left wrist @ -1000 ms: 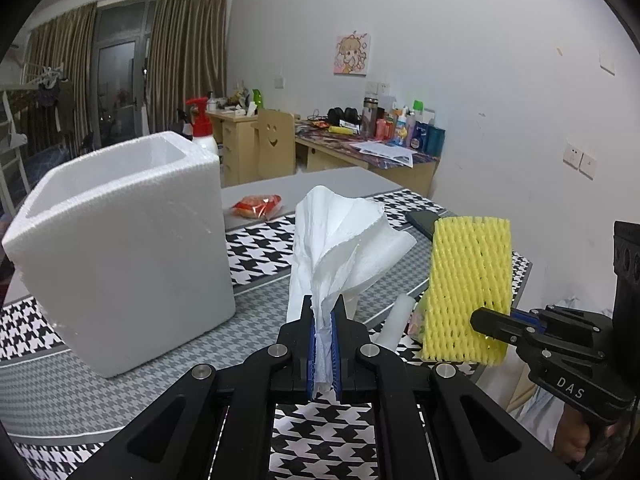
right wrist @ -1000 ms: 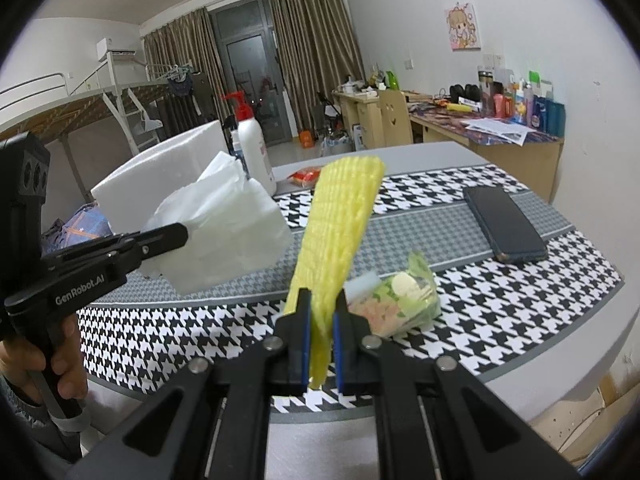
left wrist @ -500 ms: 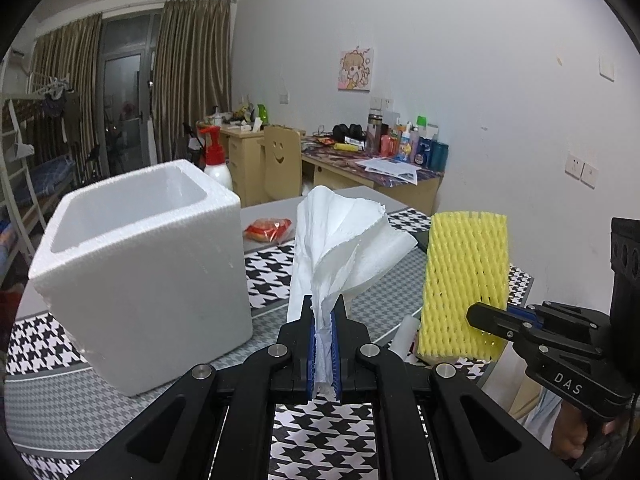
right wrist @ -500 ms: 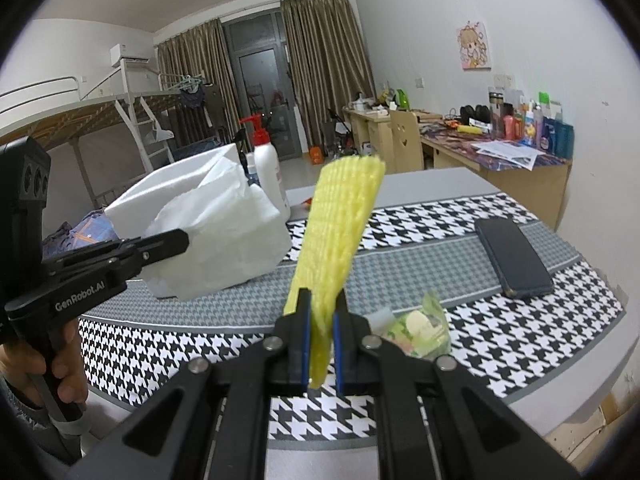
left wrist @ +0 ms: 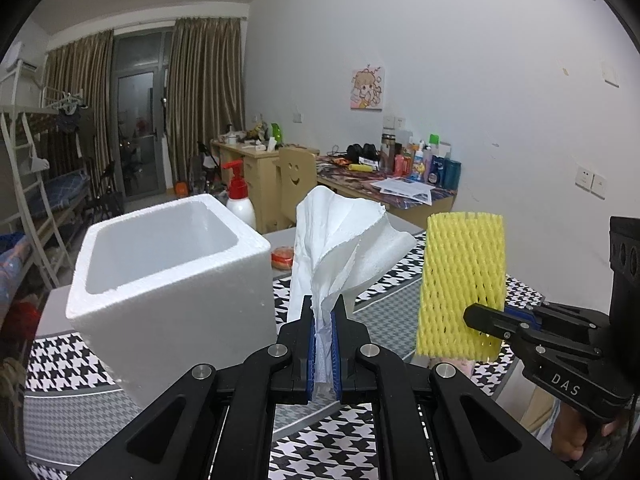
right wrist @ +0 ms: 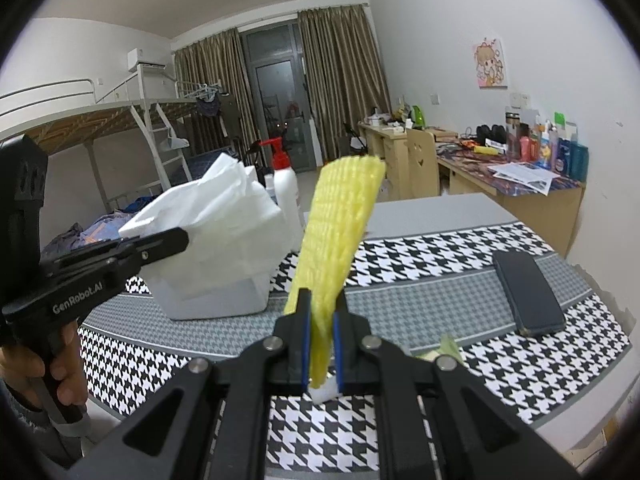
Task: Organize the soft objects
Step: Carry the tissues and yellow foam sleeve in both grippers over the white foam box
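My left tongs (left wrist: pixel 324 344) pinch a white tissue (left wrist: pixel 340 248); my right tongs (right wrist: pixel 320 344) pinch a yellow foam net (right wrist: pixel 340 232).

Both pairs are nearly closed, blue pads pressed on what they grip, and both things stand up from the jaws, clear of the table (right wrist: pixel 440 292). The open foam box (left wrist: pixel 168 272) sits on the houndstooth cloth just left of the tissue. A black phone (right wrist: pixel 528 292) lies to the right, a red-capped pump bottle (left wrist: pixel 239 196) behind the box.

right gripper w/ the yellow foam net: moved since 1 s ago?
Yes, upward. In the right wrist view the table and phone sit lower than before, while the right gripper stays shut on the yellow foam net.
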The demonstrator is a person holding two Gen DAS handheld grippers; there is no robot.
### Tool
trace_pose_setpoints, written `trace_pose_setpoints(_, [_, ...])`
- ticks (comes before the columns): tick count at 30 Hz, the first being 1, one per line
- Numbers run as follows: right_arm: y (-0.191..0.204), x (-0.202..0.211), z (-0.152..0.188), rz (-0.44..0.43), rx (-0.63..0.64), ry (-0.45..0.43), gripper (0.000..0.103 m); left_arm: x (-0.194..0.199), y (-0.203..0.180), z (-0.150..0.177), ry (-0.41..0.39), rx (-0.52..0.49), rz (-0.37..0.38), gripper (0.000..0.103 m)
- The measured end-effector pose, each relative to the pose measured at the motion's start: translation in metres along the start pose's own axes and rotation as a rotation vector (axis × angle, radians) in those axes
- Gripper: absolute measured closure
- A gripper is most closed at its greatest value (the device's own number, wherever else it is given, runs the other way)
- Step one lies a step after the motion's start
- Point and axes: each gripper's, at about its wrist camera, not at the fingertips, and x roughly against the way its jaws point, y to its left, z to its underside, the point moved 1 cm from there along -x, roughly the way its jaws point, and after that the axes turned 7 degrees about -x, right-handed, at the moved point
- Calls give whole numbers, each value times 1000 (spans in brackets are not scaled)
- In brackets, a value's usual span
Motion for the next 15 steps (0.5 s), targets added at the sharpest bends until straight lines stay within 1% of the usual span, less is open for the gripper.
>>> trace_pose_setpoints(15, [20, -4, -23, -33, 66, -58, 91, 21, 26, -10, -45, 4, -66, 96])
